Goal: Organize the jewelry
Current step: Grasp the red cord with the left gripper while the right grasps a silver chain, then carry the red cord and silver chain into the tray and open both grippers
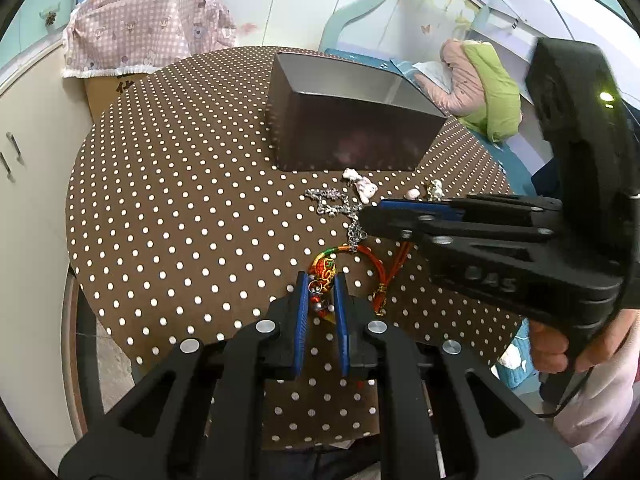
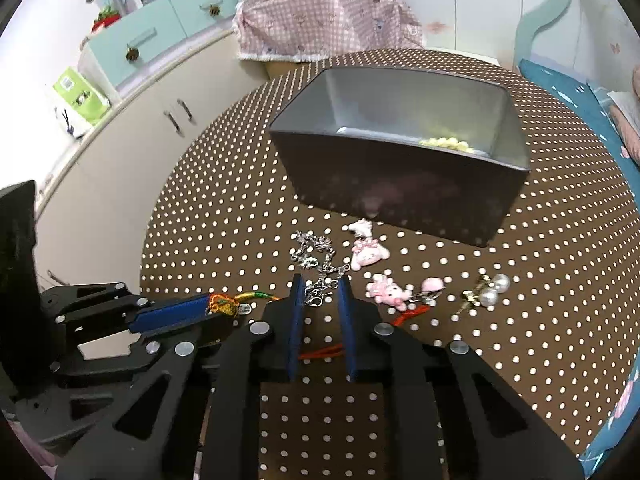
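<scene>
Red and orange cord of a braided bracelet (image 1: 362,258) is lying in the lower middle of the left wrist view, its loop stretching from the knotted charm (image 1: 325,270) on the left toward the lower right of the frame. The left tongs (image 1: 321,284) are standing narrowly apart around that knotted charm and its small bells; whether the blue pads are actually pressing it cannot be told. In the right wrist view, a silver chain (image 2: 318,264) is lying in the middle of the frame, its long axis running from the upper left down toward the bottom, with the clasp end sitting between the blue pads. The right tongs (image 2: 320,292) are standing moderately open, gripping nothing. A dark box (image 2: 400,184) is sitting in the upper middle on the dotted tablecloth (image 2: 540,300), holding pale beads (image 2: 444,143). Pink charms (image 2: 366,250) and pearl earrings (image 2: 490,292) are lying to the right of the chain.
</scene>
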Demonstrator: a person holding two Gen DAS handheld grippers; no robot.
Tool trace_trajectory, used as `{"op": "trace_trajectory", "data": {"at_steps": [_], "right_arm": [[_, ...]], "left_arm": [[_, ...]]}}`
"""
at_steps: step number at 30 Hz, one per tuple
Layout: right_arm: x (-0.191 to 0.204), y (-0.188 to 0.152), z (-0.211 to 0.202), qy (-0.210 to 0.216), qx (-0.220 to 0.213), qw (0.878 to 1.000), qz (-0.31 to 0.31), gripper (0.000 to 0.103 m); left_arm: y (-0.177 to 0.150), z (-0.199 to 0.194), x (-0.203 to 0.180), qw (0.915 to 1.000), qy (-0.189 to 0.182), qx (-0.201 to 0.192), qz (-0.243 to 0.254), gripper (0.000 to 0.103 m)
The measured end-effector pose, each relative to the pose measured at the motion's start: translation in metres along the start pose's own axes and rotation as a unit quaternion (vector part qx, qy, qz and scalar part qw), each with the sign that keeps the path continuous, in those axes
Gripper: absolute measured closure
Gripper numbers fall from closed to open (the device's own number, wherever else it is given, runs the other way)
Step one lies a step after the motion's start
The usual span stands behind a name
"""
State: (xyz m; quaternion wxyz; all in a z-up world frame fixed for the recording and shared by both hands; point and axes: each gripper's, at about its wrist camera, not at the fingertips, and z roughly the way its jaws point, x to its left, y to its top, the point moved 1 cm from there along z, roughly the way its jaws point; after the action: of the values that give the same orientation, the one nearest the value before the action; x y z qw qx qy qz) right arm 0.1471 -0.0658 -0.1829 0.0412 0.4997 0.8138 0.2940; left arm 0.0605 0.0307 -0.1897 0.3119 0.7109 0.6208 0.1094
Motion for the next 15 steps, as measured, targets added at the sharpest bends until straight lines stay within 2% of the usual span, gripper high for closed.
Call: {"op": "trace_trajectory", "data": {"at_steps": [9,11,15], "right_arm": [[0.018,0.005,0.013,-0.054,-0.004,0.997,-0.046,0.087],[0.019,0.004,0.015,-0.065,-0.007,0.996,-0.055,0.097],[-0.001,0.005,0.011,-0.035,-0.006,0.999,-0.007,0.099]], "left_arm": [[-0.003,-0.001,0.001,1.0000,-0.005,0.001,-0.007,0.090],[0.000,0.000,0.009,0.9999,-0.005,0.001,-0.012,0.090],[0.004,0.002,0.018,0.9997,-0.006,0.001,-0.023,0.090]]}}
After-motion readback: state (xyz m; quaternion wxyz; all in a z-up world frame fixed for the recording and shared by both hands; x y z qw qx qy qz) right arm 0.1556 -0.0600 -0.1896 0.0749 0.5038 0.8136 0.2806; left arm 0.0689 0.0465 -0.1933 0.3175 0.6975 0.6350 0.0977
